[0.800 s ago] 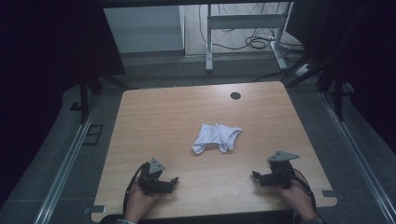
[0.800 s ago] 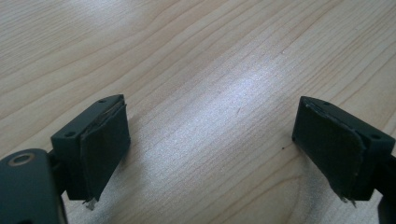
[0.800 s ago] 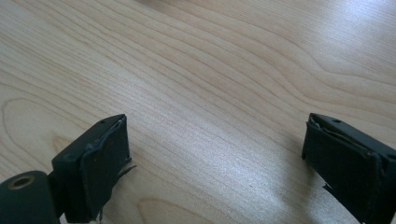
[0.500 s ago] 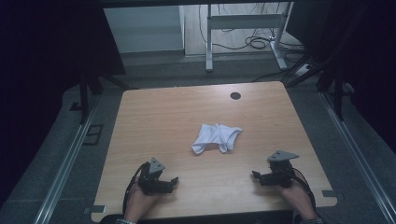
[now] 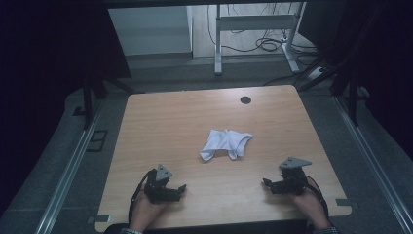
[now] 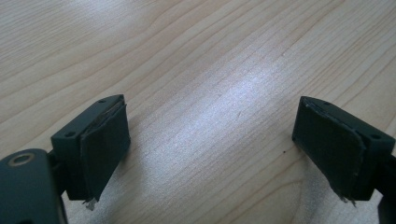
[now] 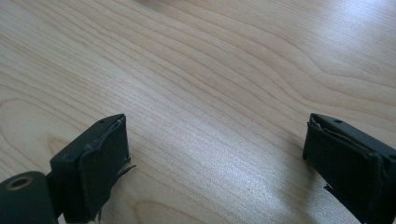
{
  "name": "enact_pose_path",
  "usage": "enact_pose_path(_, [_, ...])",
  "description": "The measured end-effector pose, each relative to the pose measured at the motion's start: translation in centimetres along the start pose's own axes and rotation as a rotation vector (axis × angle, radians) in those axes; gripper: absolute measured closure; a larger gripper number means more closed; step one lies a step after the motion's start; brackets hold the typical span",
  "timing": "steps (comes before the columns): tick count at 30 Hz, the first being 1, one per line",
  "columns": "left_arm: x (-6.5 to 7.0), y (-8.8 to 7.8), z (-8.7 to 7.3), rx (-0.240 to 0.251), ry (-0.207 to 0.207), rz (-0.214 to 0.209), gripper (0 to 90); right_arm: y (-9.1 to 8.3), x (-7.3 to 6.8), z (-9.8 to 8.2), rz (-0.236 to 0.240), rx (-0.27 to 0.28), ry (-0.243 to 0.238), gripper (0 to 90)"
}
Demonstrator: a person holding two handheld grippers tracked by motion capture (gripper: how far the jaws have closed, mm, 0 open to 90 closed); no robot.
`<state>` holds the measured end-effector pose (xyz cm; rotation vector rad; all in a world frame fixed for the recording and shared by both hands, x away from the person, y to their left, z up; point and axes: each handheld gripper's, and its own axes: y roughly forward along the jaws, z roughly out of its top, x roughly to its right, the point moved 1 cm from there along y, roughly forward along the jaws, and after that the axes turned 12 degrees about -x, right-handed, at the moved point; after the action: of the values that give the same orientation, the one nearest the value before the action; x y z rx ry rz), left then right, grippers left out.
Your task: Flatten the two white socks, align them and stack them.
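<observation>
Wood-grain tabletop (image 5: 185,122) takes up most of the high view, a pale rectangle with rounded corners and a small dark round hole (image 5: 245,100) near its far edge. Grey floor surrounds the table, with metal rails (image 5: 68,170) running along the left and right sides, and beyond the far edge stands a white metal frame (image 5: 253,29) with cables (image 5: 265,45) lying on the floor beside it.

Near the middle of the table, slightly to the right, lies a crumpled white cloth (image 5: 225,143), flat on the wood and well apart from both tools.

At the near left, the person's left hand (image 5: 146,207) holds the left gripper (image 5: 181,188) low over the table, its jaws pointing to the right toward the centre. In the left gripper view its two black pads (image 6: 105,140) stand wide apart, as far open as they go, with bare wood between them and nothing held; whether they touch the surface I cannot tell.

At the near right, the right hand (image 5: 304,201) holds the right gripper (image 5: 266,182), its grey three-cornered plate on top and its jaws pointing left toward the centre. In the right gripper view its pads (image 7: 103,161) are likewise spread wide, with bare wood grain between them and nothing gripped. The two grippers face each other across the near part of the table, the cloth lying farther off between them.
</observation>
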<state>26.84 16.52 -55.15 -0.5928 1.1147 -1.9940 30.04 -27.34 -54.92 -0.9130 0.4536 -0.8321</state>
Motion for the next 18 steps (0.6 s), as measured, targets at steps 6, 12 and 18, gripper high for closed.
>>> enact_pose_path(6, [0.06,0.0,0.02,-0.001,-0.006,0.004,11.0,0.0,-0.11,0.33,-0.007,-0.022,0.015,6.8])
enact_pose_path(12, [0.11,0.03,0.04,0.002,-0.012,0.006,11.0,-0.15,-0.05,0.41,0.001,-0.029,0.032,7.8])
enact_pose_path(18, [0.09,0.02,0.05,0.0,-0.012,0.006,11.0,-0.36,-0.08,0.59,0.018,-0.016,0.047,7.7])
